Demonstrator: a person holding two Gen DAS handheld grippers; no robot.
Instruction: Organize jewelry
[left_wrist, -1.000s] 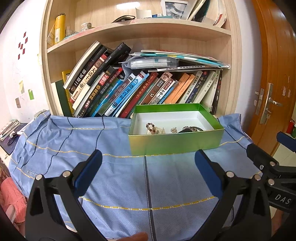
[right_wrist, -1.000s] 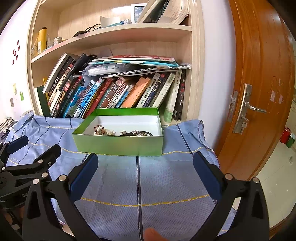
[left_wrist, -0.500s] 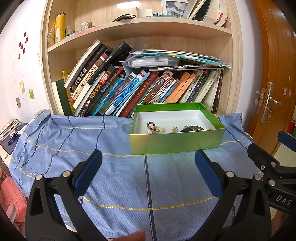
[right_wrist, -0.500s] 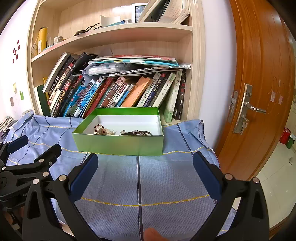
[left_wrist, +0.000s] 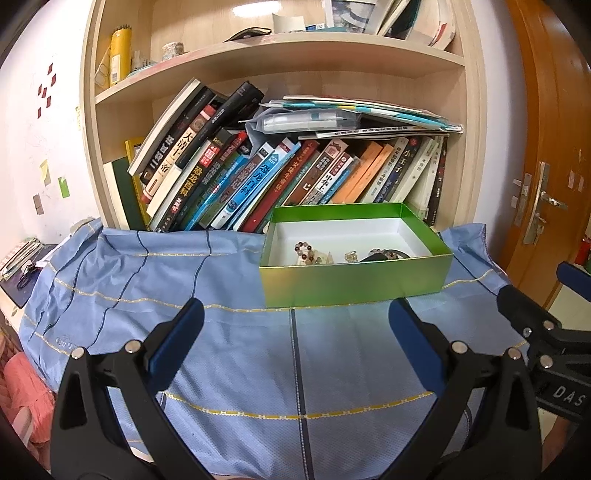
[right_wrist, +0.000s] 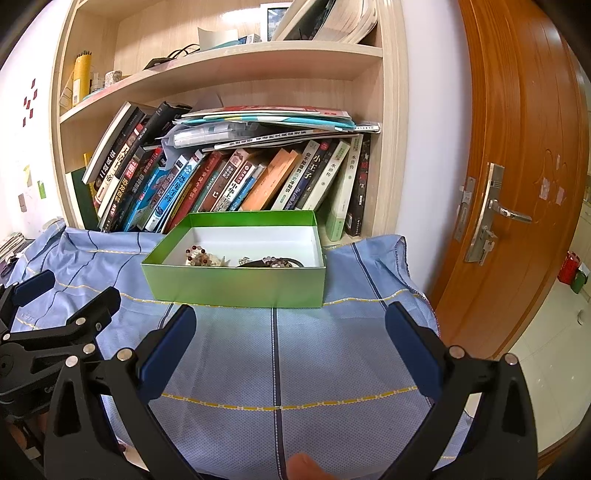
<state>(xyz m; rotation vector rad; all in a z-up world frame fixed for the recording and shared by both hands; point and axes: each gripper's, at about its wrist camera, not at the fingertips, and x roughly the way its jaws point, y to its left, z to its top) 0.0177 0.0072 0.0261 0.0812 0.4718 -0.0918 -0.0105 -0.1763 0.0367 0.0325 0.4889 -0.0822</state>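
A: How are the grippers held, taken from the green box (left_wrist: 354, 284)?

B: The left gripper (left_wrist: 295, 339) is kept short of it and to its left, jaws spread wide and empty. The right gripper (right_wrist: 288, 336) is held just before its near wall, likewise spread, probably so a reach inside stays possible.

A: And the jewelry?

B: The beaded bracelets (right_wrist: 199, 256) are seen inside the box. Since the earlier frame, almost nothing is changed; only a slight advance toward the box is noticed.

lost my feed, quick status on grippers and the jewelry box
Left gripper open, empty. Right gripper open, empty. Jewelry all in green box on blue cloth. Nothing in the way.
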